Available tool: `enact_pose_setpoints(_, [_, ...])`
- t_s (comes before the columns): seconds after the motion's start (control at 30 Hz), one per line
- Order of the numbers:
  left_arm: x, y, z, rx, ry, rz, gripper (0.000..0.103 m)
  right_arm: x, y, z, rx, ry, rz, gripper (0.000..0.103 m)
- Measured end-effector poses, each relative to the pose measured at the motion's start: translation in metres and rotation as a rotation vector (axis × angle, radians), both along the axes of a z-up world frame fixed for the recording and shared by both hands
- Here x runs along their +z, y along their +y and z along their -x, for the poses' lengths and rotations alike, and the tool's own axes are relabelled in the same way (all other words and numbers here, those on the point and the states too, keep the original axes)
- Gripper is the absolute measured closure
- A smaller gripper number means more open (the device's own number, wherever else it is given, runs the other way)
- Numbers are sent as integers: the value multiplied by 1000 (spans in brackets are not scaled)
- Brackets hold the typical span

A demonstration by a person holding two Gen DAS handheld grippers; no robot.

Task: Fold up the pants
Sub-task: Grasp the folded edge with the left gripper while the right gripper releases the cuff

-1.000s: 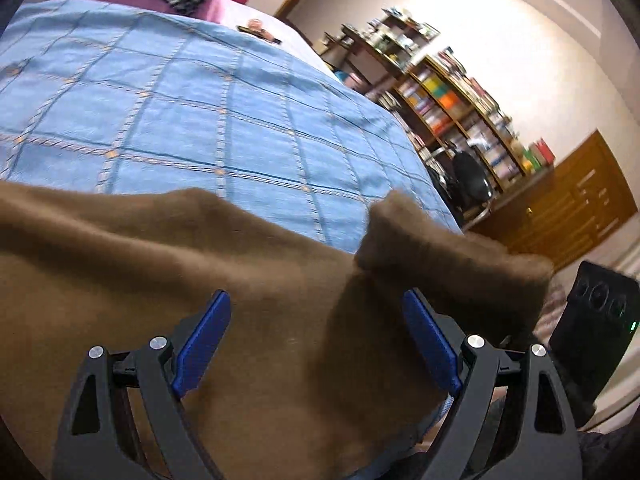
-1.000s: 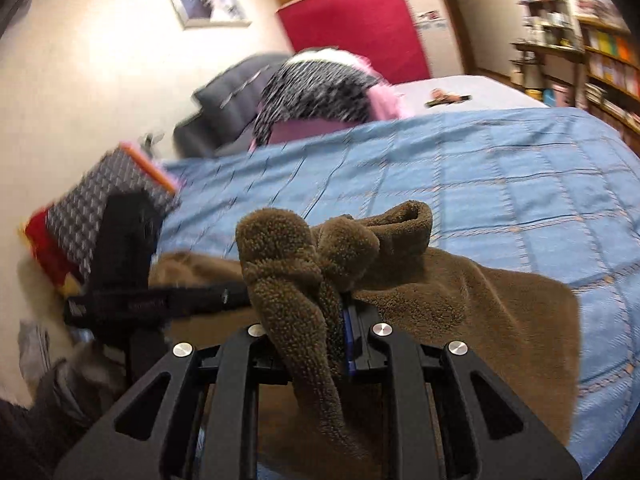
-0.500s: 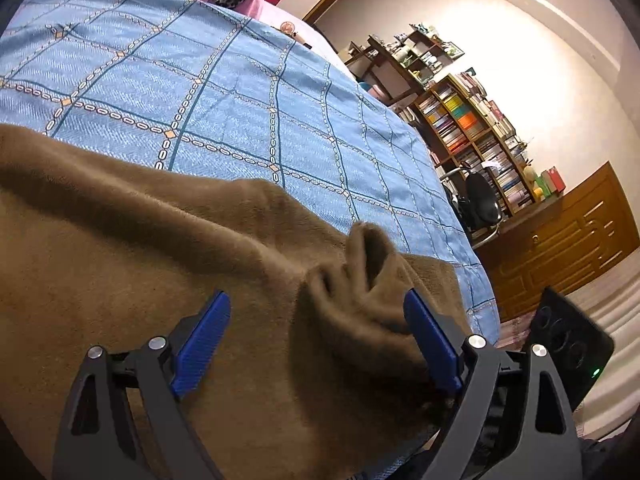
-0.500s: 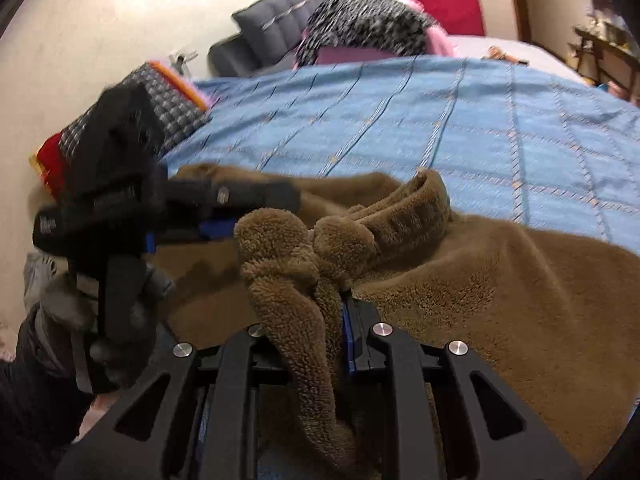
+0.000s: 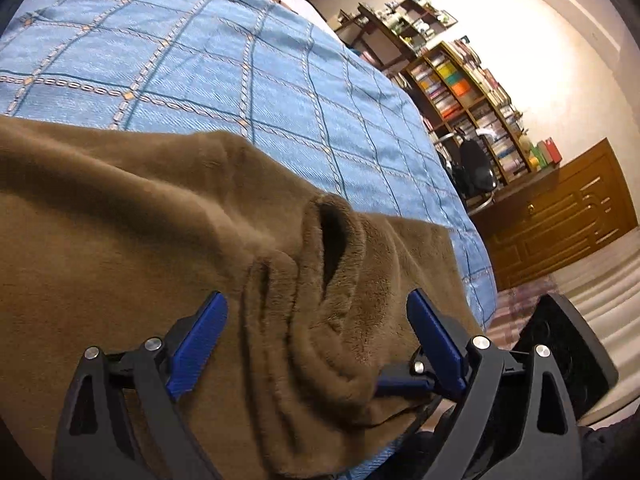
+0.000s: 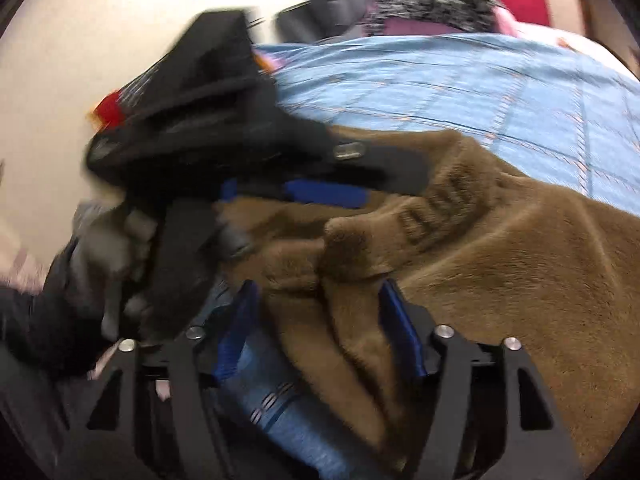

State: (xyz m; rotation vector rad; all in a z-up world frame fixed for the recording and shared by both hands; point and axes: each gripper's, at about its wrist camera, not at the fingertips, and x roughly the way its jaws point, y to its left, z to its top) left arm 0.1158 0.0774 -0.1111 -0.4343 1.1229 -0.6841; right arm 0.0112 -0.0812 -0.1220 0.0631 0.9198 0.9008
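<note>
The brown fleece pants (image 5: pixel 140 220) lie on the blue checked bedspread (image 5: pixel 200 64) near its front edge. My left gripper (image 5: pixel 316 336) is open, its blue pads on either side of a bunched ridge of the fabric (image 5: pixel 320 280). My right gripper (image 6: pixel 320 320) is open over a bunched cuff or waistband (image 6: pixel 352 248) of the pants (image 6: pixel 520 260). The fabric lies loose between its pads. The left gripper (image 6: pixel 256 152) shows blurred in the right wrist view, just above the fabric at left.
Pillows and a grey-black throw (image 6: pixel 424 4) are piled at the head of the bed. Bookshelves (image 5: pixel 460 92), a desk chair (image 5: pixel 472 168) and a wooden cabinet (image 5: pixel 560 216) stand past the bed's right edge. A black speaker (image 5: pixel 568 352) sits on the floor.
My right gripper has opened and let go of the bunched fabric. The left gripper has moved lower and closer to the pants; both now hover together at the near edge.
</note>
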Motion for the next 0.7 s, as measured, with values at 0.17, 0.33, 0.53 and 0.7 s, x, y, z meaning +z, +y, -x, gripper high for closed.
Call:
enact_pose_setpoints(0.17, [-3,-20,1,-39,20,-33,13,4,-25,8,-12,9,-58,36])
enact_pose_setpoints(0.33, [-3,-36,2,-43,-2,-112,26,14,-66,15,-107,-1,-100,36])
enact_pose_setpoints(0.53, [11,-26,0,18,-43,-139,77,22,-132,26,-296,-29,-124,36])
enact_pose_setpoints(0.7, [50,-11,5,45,-165,-91,79,28,-188,35,-458,-58,-119,36])
